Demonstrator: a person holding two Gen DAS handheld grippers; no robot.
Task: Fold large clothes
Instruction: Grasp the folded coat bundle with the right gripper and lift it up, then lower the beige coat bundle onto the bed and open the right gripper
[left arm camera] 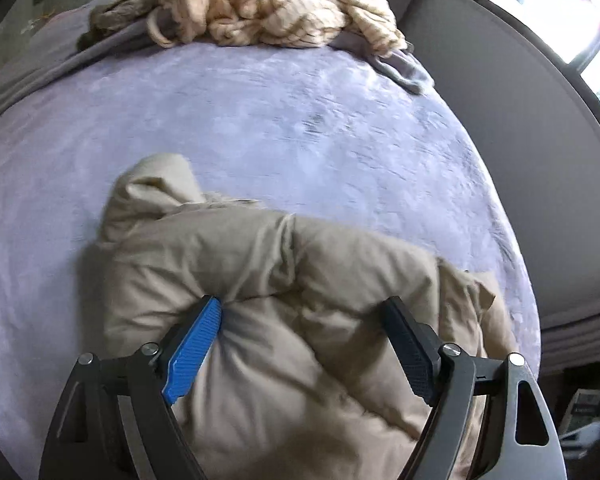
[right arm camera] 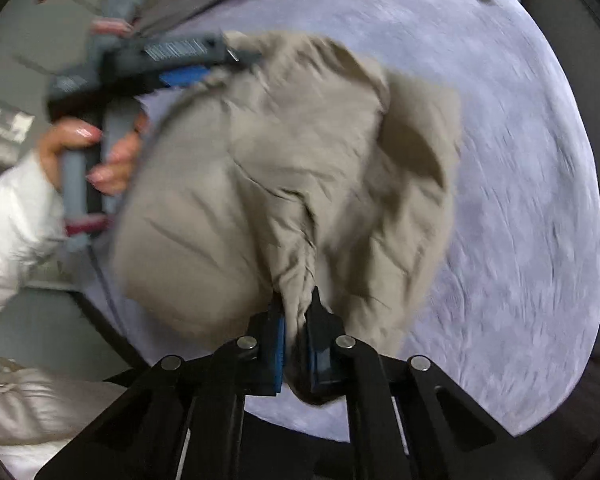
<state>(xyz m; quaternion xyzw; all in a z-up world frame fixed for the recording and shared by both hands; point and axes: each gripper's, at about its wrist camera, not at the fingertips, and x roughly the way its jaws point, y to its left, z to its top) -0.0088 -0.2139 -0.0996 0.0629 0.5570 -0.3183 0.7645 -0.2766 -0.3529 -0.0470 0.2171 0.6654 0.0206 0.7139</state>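
Observation:
A beige padded jacket (left arm camera: 280, 272) lies bunched on the lavender bedspread (left arm camera: 280, 120). My left gripper (left arm camera: 302, 308) stands wide, and a thick fold of the jacket fills the gap, with the blue pad (left arm camera: 196, 348) and the black pad (left arm camera: 408, 344) dug into it. In the right wrist view the jacket (right arm camera: 292, 184) hangs stretched between both grippers. My right gripper (right arm camera: 298, 312) is shut on a narrow pinch of its fabric. The left gripper (right arm camera: 188, 68) grips the jacket's far upper edge, held by a hand (right arm camera: 112, 160).
A heap of cream and brown clothes (left arm camera: 268, 12) sits at the far end of the bed. A grey padded panel (left arm camera: 520, 140) runs along the right side below a bright window (left arm camera: 560, 0). A white sleeve (right arm camera: 12, 220) and a pale quilted item (right arm camera: 40, 404) are at the left.

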